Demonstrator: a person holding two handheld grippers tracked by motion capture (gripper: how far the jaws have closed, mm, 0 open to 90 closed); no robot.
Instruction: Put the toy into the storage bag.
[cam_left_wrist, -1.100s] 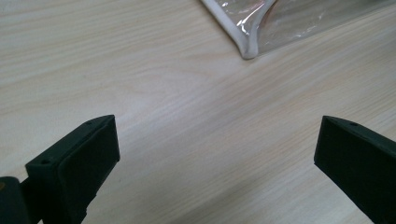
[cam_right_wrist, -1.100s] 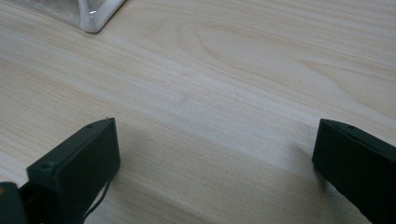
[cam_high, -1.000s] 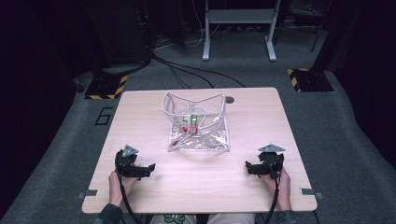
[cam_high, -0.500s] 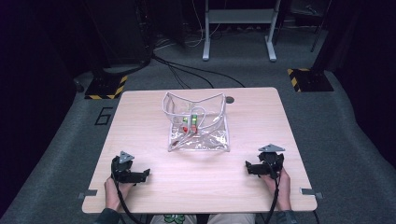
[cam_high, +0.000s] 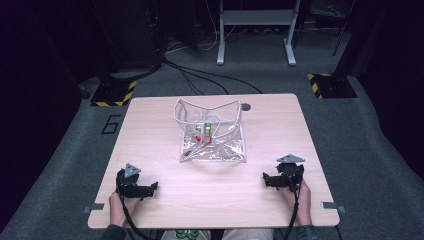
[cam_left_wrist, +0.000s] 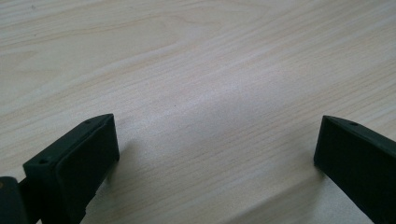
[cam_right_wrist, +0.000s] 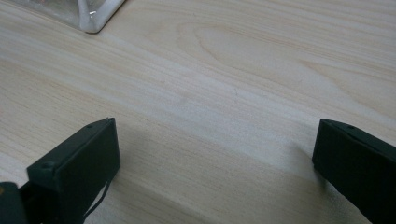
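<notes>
Surface: a pale wooden surface (cam_high: 150, 135) filled the middle of the high view, dark grey floor around it.
Pouch: a clear plastic pouch (cam_high: 212, 132) with white piping lay at upper centre of the surface, mouth standing open; small green and red items and a white cord showed inside.
Left gripper: the left gripper (cam_high: 145, 189) rested at the lower left of the high view, well apart from the pouch; its fingers (cam_left_wrist: 74, 163) were spread wide over bare wood, holding nothing.
Right gripper: the right gripper (cam_high: 270, 180) sat at lower right, fingers (cam_right_wrist: 79, 158) likewise released; the pouch's white corner appeared at the upper left of the right gripper view.
</notes>
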